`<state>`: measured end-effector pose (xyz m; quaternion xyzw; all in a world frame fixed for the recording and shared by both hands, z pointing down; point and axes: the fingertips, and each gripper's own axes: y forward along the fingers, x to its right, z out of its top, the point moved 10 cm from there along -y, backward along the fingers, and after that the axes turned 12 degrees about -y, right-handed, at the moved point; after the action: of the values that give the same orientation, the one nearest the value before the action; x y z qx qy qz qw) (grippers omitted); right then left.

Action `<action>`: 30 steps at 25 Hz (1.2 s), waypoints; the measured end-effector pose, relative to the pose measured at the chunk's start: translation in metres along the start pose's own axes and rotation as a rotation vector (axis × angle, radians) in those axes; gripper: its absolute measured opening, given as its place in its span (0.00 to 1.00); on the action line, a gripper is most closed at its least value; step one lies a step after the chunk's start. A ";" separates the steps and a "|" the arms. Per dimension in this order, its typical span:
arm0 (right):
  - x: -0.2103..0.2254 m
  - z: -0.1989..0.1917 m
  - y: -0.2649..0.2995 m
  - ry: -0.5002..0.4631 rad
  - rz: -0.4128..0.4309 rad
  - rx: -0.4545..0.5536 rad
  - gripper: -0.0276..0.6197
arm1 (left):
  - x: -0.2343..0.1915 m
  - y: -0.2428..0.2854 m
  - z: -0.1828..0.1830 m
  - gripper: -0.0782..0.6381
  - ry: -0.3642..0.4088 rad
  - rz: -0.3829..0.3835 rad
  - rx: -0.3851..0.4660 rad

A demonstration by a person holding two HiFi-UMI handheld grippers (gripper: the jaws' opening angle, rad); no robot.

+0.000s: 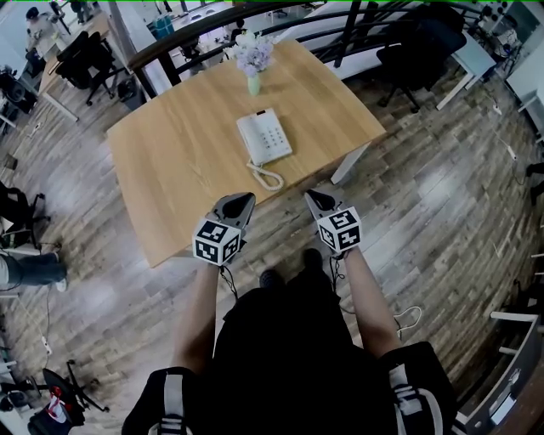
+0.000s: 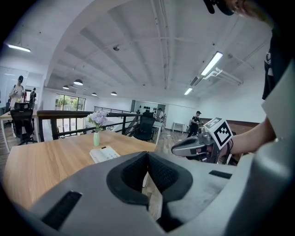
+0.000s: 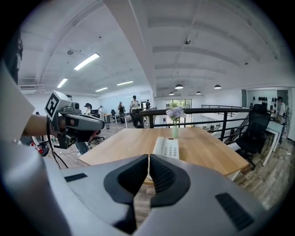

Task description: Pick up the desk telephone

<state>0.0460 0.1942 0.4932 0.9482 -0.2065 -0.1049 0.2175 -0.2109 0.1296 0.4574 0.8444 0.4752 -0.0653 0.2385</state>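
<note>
A white desk telephone [image 1: 264, 137] with a coiled cord lies near the front edge of a wooden table [image 1: 170, 153]; it also shows as the telephone [image 2: 104, 153] in the left gripper view and the telephone [image 3: 166, 147] in the right gripper view. My left gripper [image 1: 248, 199] hangs over the table's front edge, jaws pressed together with nothing between them. My right gripper [image 1: 311, 196] is held just off the table edge, right of the cord, also shut and empty. Both point toward the phone from a short distance away.
A pale green vase with purple flowers [image 1: 253, 59] stands behind the telephone. A black railing [image 1: 255, 21] runs past the table's far side, with office chairs [image 1: 89, 59] around. Wooden floor [image 1: 442, 212] surrounds the table. People stand far off in the room.
</note>
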 end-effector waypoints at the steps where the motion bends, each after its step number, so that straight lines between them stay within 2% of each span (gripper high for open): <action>1: 0.003 0.000 0.001 0.001 0.004 0.001 0.08 | 0.000 0.002 0.000 0.14 -0.001 0.005 -0.001; 12: 0.038 0.000 0.016 -0.009 0.064 0.000 0.08 | 0.002 0.027 0.008 0.14 -0.031 0.066 -0.001; 20: 0.076 -0.004 0.024 -0.011 0.104 0.005 0.08 | 0.010 0.054 0.015 0.14 -0.050 0.112 0.008; 30: 0.129 -0.012 0.034 -0.026 0.192 0.010 0.08 | 0.030 0.093 0.024 0.14 -0.081 0.197 0.024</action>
<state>0.1524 0.1142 0.5057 0.9236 -0.3000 -0.0950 0.2192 -0.1143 0.1011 0.4583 0.8866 0.3788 -0.0814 0.2527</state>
